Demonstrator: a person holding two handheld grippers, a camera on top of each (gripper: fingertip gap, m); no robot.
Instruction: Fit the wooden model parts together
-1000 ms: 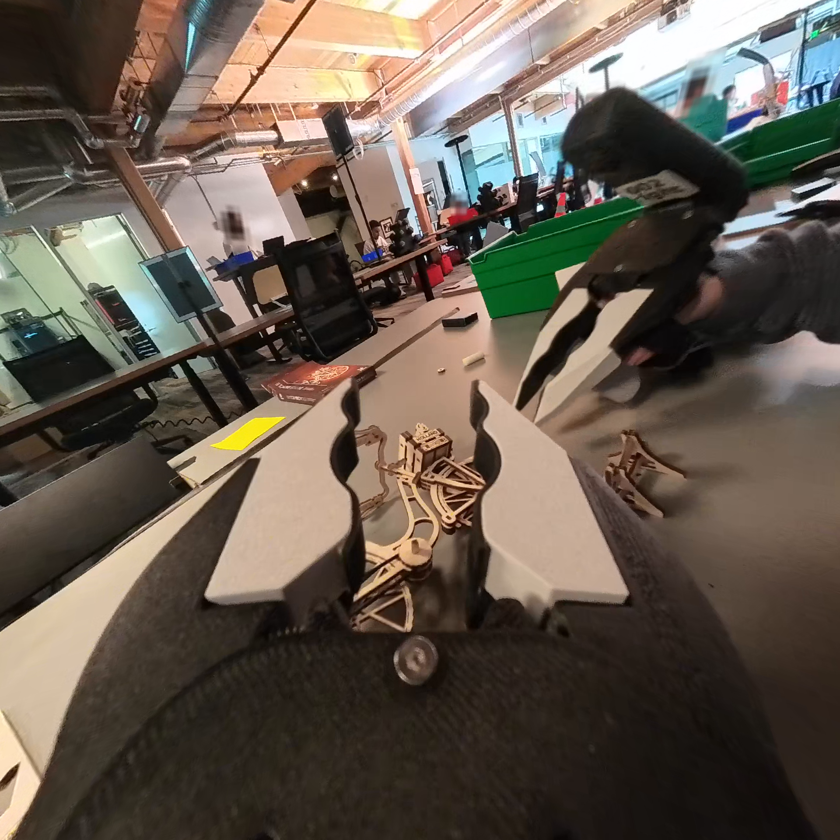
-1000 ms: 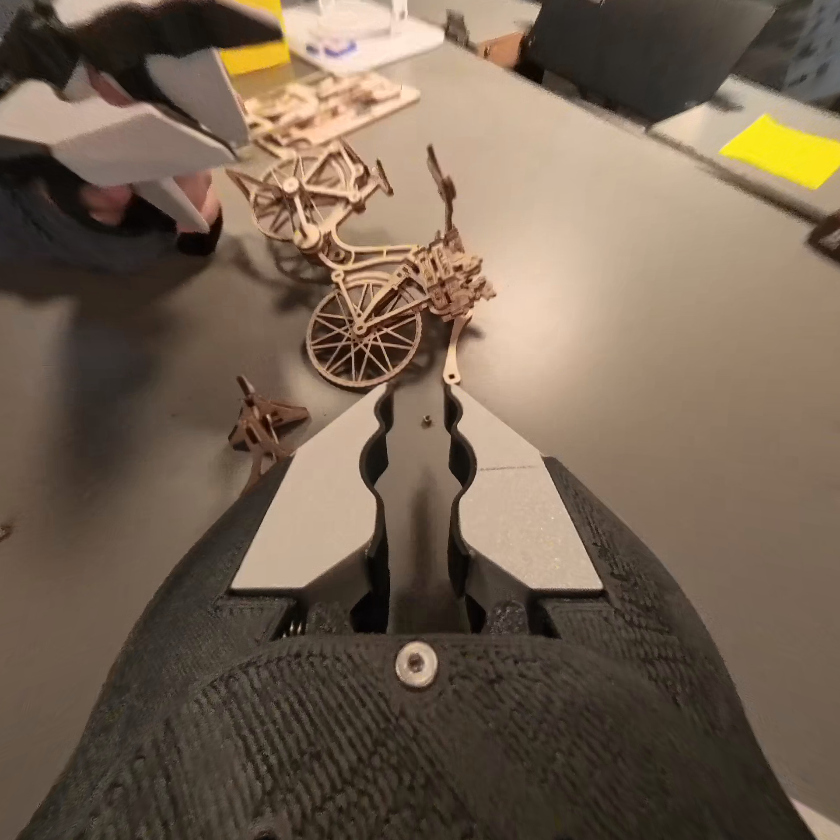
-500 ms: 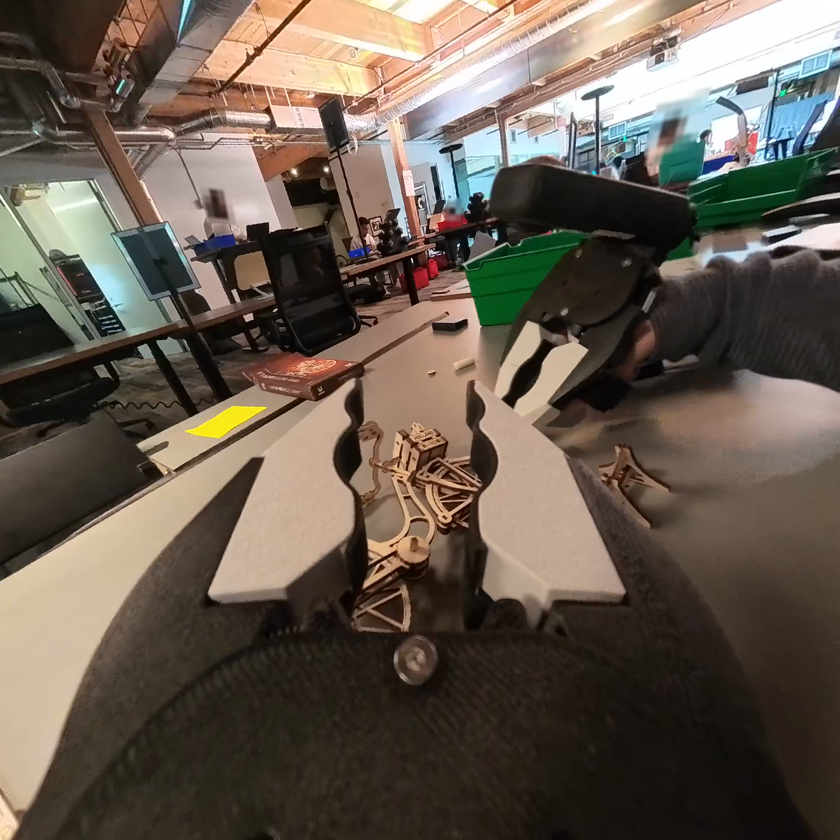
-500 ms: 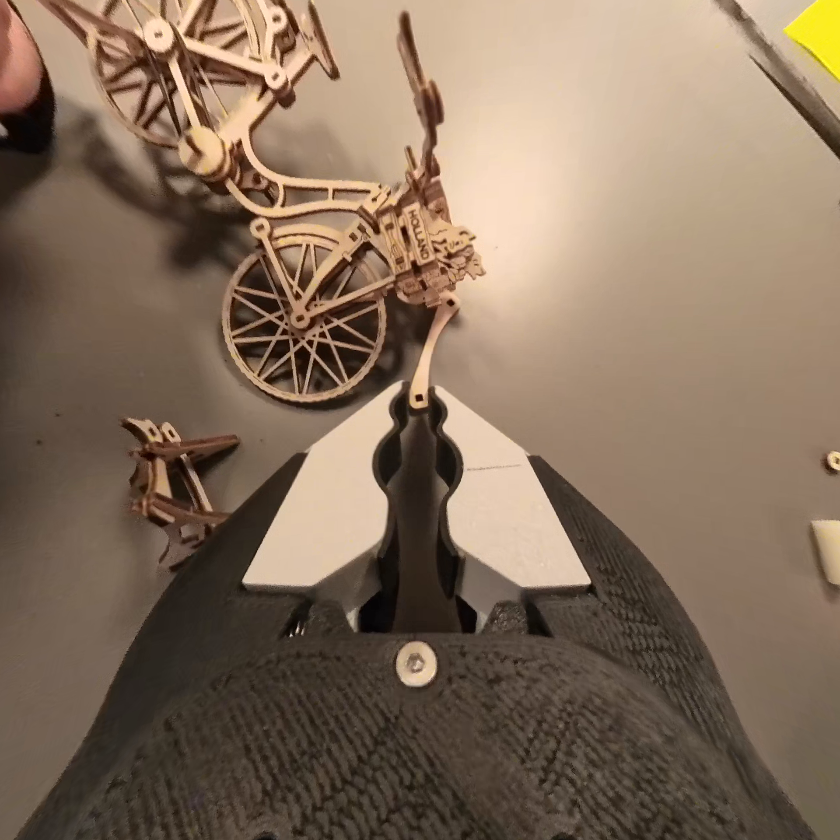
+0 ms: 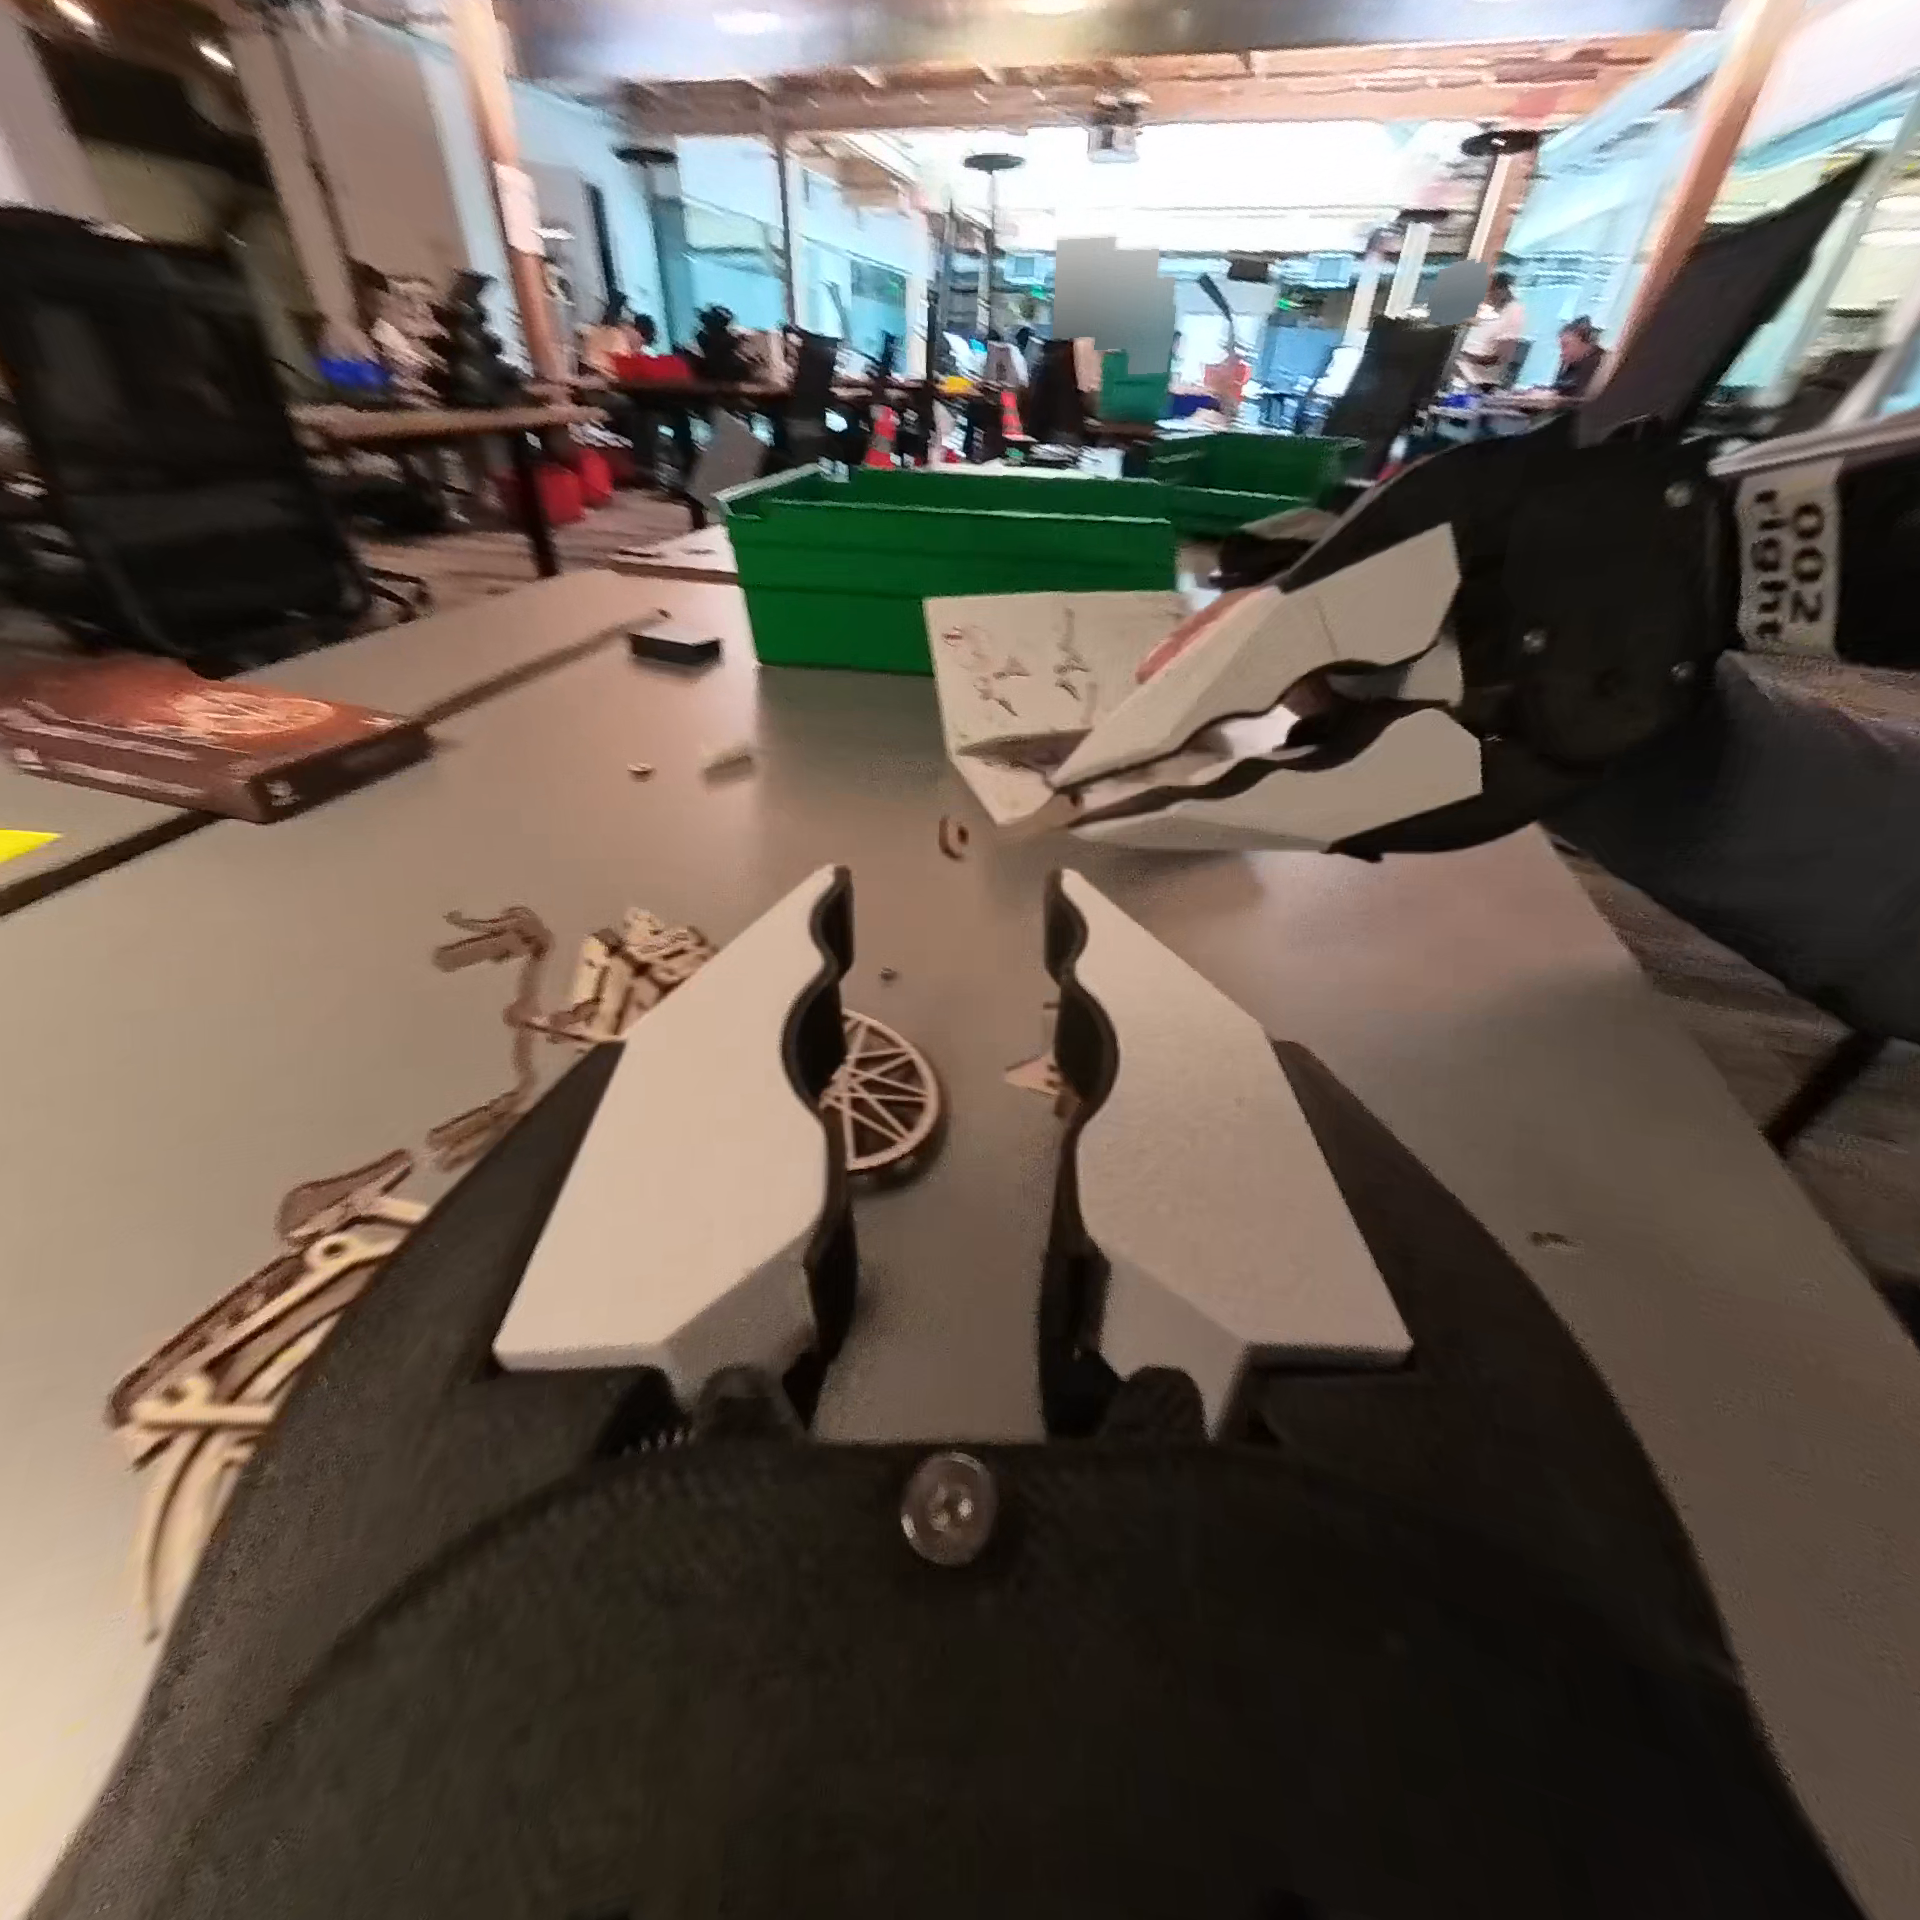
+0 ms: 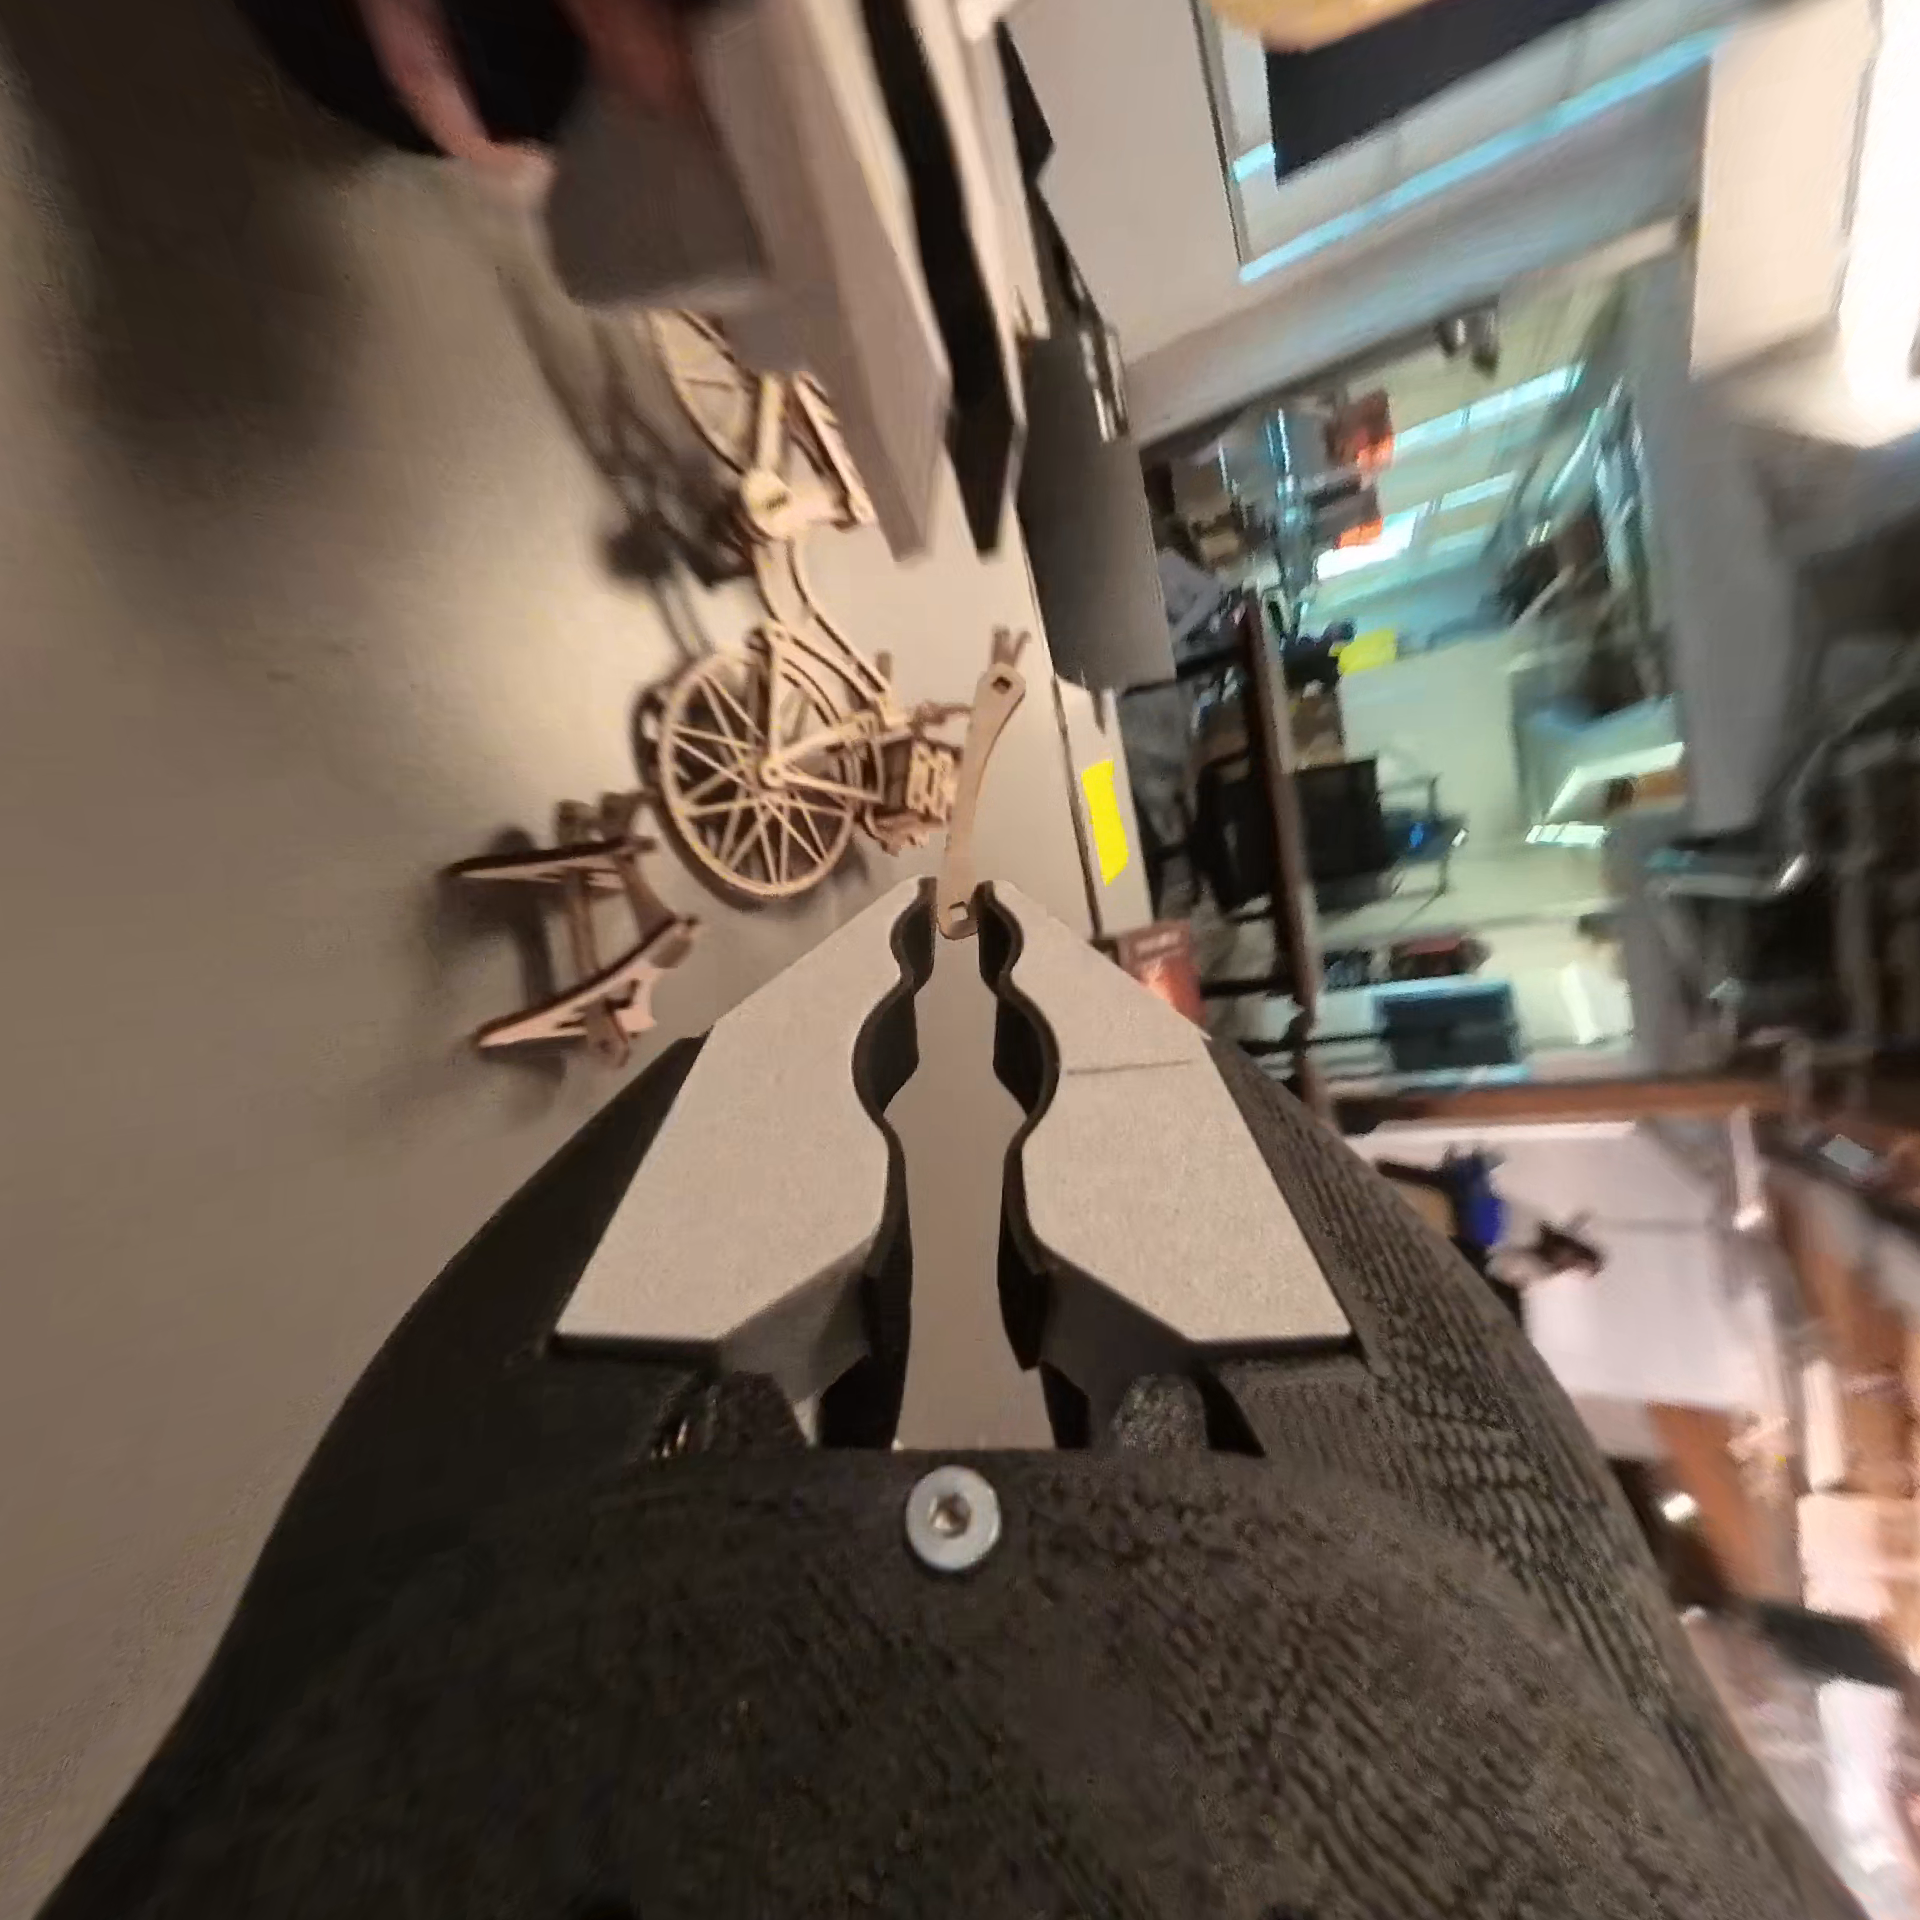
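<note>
A wooden bicycle model (image 6: 779, 769) lies flat on the grey table (image 6: 260, 727). My right gripper (image 6: 951, 902) is shut on one end of a thin curved wooden strip (image 6: 977, 769), held above the table and rolled onto its side. A small wooden stand part (image 6: 571, 956) lies beside the bicycle. My left gripper (image 5: 948, 899) is open and empty, low over the table, with a bicycle wheel (image 5: 883, 1091) showing between its fingers. The right gripper (image 5: 1070, 810) hovers ahead and to the right of it. The rest of the bicycle is partly hidden behind the left finger.
Green bins (image 5: 956, 582) stand at the back of the table, with a white sheet (image 5: 1029, 665) in front of them. A red-brown box (image 5: 187, 727) lies at the left. A small wooden ring (image 5: 951, 834) and bits lie mid-table. Loose wooden parts (image 5: 239, 1351) lie near left. The grippers' ends are close to 6 cm from one another.
My right gripper closed on the wooden strip next to the bicycle, lifted it and rolled sideways. My left gripper swung right, so the bicycle now lies to its left.
</note>
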